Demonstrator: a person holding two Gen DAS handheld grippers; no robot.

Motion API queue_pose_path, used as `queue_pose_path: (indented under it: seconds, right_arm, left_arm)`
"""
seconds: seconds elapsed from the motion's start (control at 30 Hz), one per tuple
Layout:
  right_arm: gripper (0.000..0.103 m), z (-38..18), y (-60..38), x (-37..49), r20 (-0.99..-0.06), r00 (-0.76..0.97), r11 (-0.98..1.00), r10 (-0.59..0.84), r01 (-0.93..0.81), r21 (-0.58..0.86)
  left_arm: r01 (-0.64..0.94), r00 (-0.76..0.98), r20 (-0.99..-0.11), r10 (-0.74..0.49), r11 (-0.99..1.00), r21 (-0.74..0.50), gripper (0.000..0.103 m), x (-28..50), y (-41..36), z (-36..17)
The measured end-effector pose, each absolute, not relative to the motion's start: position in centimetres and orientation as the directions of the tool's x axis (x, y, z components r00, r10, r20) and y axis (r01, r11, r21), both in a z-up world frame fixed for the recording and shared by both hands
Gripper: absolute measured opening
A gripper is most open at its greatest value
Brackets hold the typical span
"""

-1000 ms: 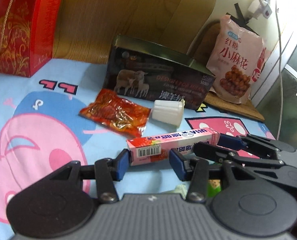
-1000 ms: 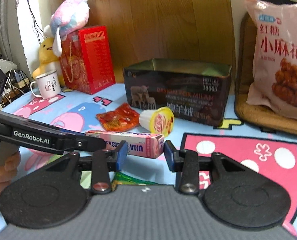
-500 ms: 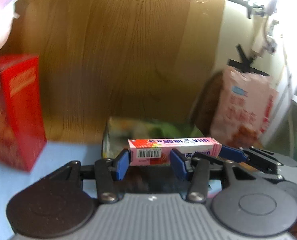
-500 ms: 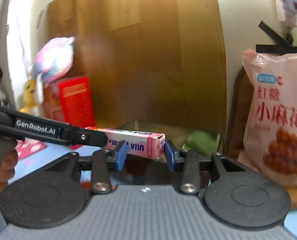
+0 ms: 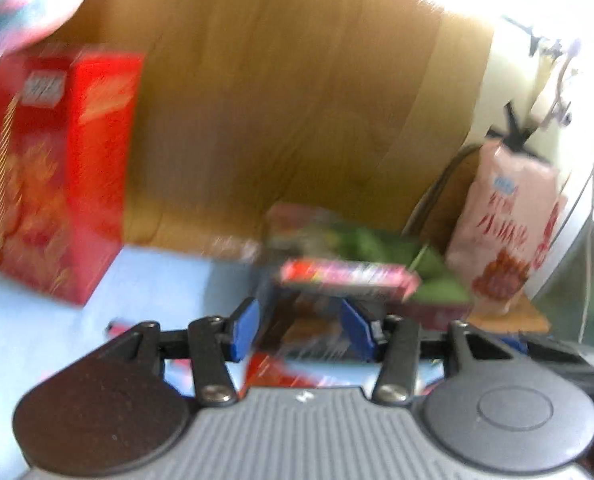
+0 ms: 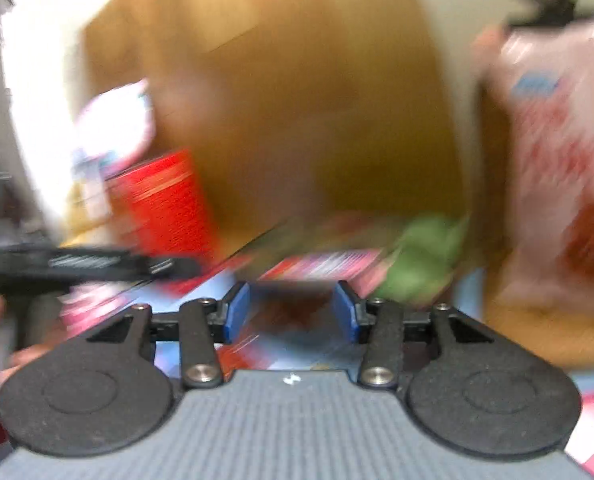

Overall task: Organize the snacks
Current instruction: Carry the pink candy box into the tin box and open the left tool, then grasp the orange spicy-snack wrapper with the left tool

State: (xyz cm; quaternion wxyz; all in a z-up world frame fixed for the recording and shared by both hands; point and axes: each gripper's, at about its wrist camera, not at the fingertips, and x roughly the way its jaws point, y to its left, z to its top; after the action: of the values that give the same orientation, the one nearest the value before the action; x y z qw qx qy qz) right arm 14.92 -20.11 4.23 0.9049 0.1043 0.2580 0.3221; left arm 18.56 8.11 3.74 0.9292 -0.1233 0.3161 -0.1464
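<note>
Letting the pink candy box (image 5: pixel 347 277) go over the open dark tin (image 5: pixel 437 308)

Judging by its shape, the box is a light, stiff carton with smooth faces that could slip, so it is best taken across its short width near an end. It now sits above and beyond my left gripper (image 5: pixel 303 330), at centre frame, and the blue pads look clear of it; those jaws stand partly apart with nothing pressed between them. My right gripper (image 6: pixel 293 312) is opening its jaws, and the box (image 6: pixel 321 264) shows only as a pink-and-red streak just above them, seemingly free. Blur hides whether it hangs in air or already rests on the green packets (image 5: pixel 377 244) in the tin. The red carton (image 5: pixel 57 176) at left and the pink snack bag (image 5: pixel 505 224) at right are smeared too.
</note>
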Motion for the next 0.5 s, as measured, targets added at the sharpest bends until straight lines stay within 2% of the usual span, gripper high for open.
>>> queue_pose_path:
  seconds: [0.07,0.1,0.3,0.33,0.4,0.43,0.47,0.5]
  right_arm:
    - [0.046,3.0,-18.6,14.5,-0.477,0.564,0.737,0.675,-0.552,0.391]
    - [0.041,2.3,-17.8,14.5,-0.521,0.525,0.736,0.673,-0.548,0.398]
    - [0.043,0.2,-14.2,14.9,-0.640,0.464,0.765,0.612,-0.552,0.332]
    - [0.043,0.0,-13.9,15.4,-0.649,0.454,0.766,0.611,-0.546,0.340]
    - [0.042,-0.2,-13.5,15.4,-0.638,0.468,0.767,0.612,-0.547,0.335]
    - [0.041,-0.2,-13.3,15.5,-0.639,0.467,0.769,0.612,-0.542,0.340]
    - [0.039,-0.3,-13.2,15.6,-0.638,0.458,0.764,0.619,-0.539,0.354]
    - [0.031,-0.4,-13.1,15.7,-0.637,0.445,0.756,0.630,-0.539,0.371]
  left_arm:
    - [0.166,0.713,-0.608,-0.350,0.926,-0.339,0.044,18.8,8.7,2.0]
    - [0.148,0.691,-0.628,-0.357,0.921,-0.361,0.044,19.2,8.9,1.2]
    - [0.127,0.641,-0.655,-0.400,0.897,-0.424,0.044,19.9,8.9,-1.1]
    - [0.124,0.659,-0.653,-0.372,0.911,-0.394,0.038,19.8,8.5,-1.4]
    - [0.131,0.671,-0.658,-0.342,0.928,-0.349,0.035,19.5,7.6,-1.4]
    - [0.137,0.671,-0.657,-0.343,0.929,-0.345,0.028,19.2,7.5,-1.3]
    - [0.152,0.665,-0.656,-0.356,0.925,-0.349,0.023,18.9,7.2,-1.1]
    - [0.158,0.658,-0.659,-0.364,0.923,-0.352,0.023,18.4,7.2,-1.0]
